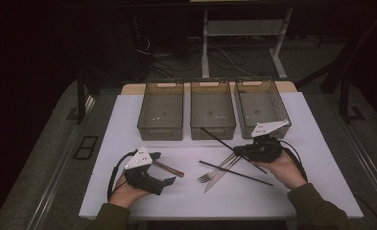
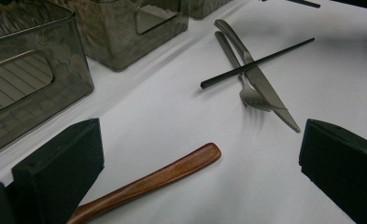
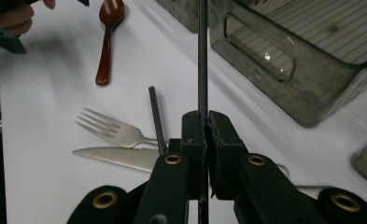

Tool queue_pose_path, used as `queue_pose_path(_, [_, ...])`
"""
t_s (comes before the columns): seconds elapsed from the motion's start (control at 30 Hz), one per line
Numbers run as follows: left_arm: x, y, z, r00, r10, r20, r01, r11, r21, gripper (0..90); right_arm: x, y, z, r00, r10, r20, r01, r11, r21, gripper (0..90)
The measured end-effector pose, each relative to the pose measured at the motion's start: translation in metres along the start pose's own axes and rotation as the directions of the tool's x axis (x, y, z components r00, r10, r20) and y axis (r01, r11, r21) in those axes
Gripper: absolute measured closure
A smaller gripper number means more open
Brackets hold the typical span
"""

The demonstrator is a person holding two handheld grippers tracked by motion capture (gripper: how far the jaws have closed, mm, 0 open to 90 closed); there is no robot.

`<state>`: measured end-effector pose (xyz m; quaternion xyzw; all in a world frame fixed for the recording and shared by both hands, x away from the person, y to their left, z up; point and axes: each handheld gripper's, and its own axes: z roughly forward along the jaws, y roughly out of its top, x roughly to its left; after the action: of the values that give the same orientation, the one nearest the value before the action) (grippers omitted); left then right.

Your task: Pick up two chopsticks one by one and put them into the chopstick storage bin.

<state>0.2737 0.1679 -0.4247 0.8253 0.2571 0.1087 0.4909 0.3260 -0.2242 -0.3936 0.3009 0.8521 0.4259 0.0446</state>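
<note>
- Your right gripper (image 3: 203, 135) has its jaws clamped on 1 black chopstick (image 3: 202, 56), which it holds off the white table (image 1: 128, 115) with its far end near the middle bin (image 1: 212, 112).
- Your left gripper (image 2: 200, 154) stands wide, gripping nothing, jaws astride the wooden spoon (image 2: 148, 179).
- The second chopstick (image 1: 236, 173) lies across the fork (image 1: 215, 171) and knife (image 1: 220, 175).

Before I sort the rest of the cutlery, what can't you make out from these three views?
- Wooden spoon bowl: high view, hidden under the left gripper; cut by the bottom edge in the left gripper view.
- Held chopstick far tip: cut by the top edge in the right gripper view.
- Fork and knife handles: right gripper view, behind the right gripper.
</note>
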Motion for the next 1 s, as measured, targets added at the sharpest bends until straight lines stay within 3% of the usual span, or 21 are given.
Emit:
queue_pose_path(0.63, [-0.001, 0.002, 0.0, 1.0, -0.008, -0.001, 0.008, 0.9999, -0.011, 0.0, 0.003, 0.03, 0.015, 0.9992, 0.037, 0.01, -0.037, 0.999, -0.024, 84.5])
queue_pose_path(1.0, [-0.002, 0.002, -0.001, 1.0, -0.006, -0.004, 0.006, 0.9999, -0.011, 0.0, 0.008, 0.062, 0.031, 0.9994, 0.03, 0.016, -0.03, 0.999, -0.024, 84.5])
